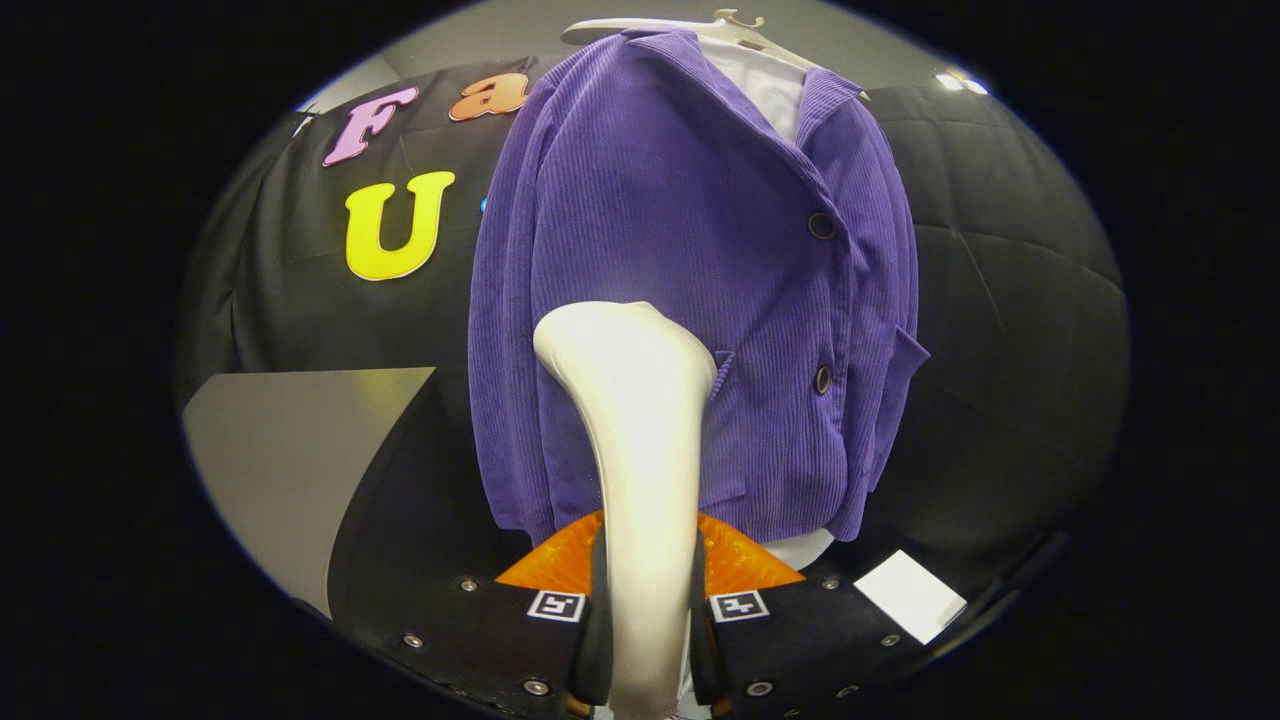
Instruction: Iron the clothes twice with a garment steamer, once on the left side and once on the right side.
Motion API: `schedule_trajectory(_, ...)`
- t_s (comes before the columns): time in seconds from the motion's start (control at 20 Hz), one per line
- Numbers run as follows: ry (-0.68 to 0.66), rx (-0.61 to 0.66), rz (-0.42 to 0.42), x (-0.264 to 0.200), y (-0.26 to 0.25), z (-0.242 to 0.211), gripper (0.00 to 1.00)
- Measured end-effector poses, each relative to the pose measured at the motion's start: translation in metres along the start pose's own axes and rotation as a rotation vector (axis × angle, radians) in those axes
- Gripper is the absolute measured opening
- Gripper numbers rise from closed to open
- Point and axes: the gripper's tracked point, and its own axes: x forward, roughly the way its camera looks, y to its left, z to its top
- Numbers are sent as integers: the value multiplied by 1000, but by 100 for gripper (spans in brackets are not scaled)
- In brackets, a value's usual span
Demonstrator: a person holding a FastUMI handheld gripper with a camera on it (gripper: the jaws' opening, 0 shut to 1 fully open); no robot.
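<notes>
We see the gripper (645, 640) pointing forward and a little upward, its two fingers (592, 640) pressed against either side of the handle of a smooth white plastic garment steamer (640, 430), which it holds upright. The steamer's wide head rests against the lower left front of a purple ribbed corduroy jacket (680, 260) (two dark buttons down its placket). The jacket hangs over a white shirt (770, 85) on a pale hanger (650, 25), just beyond the fingers. A white card (910, 595) lies below the jacket's hem, at the right; we can read no writing on it.
</notes>
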Motion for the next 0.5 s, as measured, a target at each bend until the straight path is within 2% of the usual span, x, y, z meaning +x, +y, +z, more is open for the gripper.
schedule_trajectory(0.5,48,2,3,-6,18,-29,31)
